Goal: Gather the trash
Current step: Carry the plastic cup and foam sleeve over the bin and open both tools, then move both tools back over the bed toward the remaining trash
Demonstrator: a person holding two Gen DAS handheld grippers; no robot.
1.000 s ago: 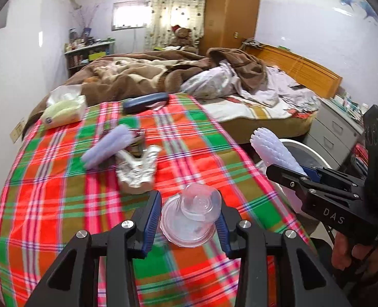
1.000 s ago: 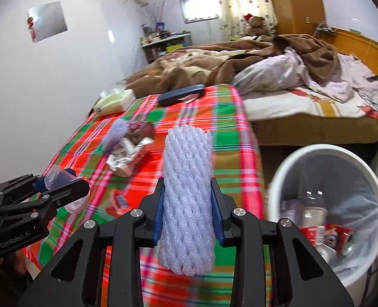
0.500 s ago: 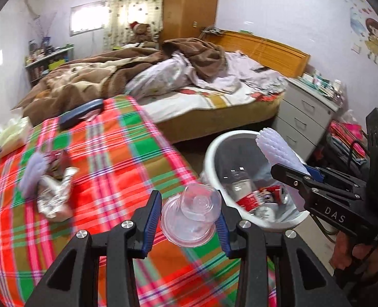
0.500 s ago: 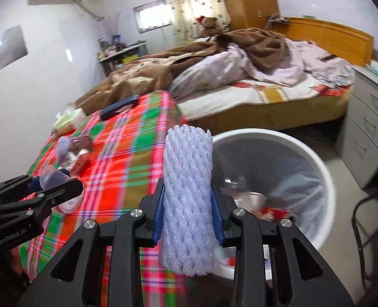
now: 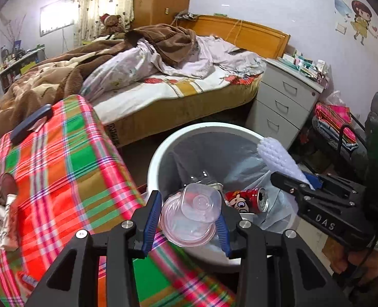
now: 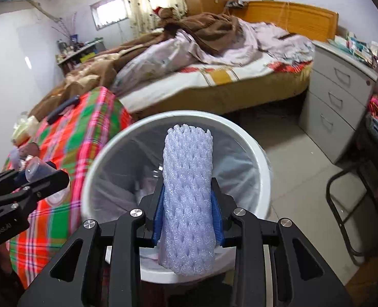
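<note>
My left gripper [image 5: 187, 223] is shut on a clear plastic cup [image 5: 191, 215], held at the near rim of the white trash bin [image 5: 153, 163]. The right gripper [image 6: 187, 212] is shut on a pale purple foam net sleeve [image 6: 187, 192], upright over the bin's [image 6: 99, 158] opening. From the left wrist view the right gripper [image 5: 288, 176] and the sleeve [image 5: 278, 158] hang over the bin's right side. In the right wrist view the left gripper [image 6: 35, 176] with the cup [image 6: 36, 170] sits at the left, over the table edge. A red can [image 5: 247, 200] lies inside the lined bin.
The plaid-covered table [image 5: 61, 168] at the left carries crumpled foil wrappers [image 5: 3, 220] and a dark case [image 5: 31, 124]. An unmade bed [image 5: 163, 76] stands behind, grey drawers [image 5: 283, 102] at the right. A black chair frame [image 6: 347, 199] stands right of the bin.
Both grippers have swung right from over the table to the bin, each still gripping its item. The bin now fills the middle of both views.
</note>
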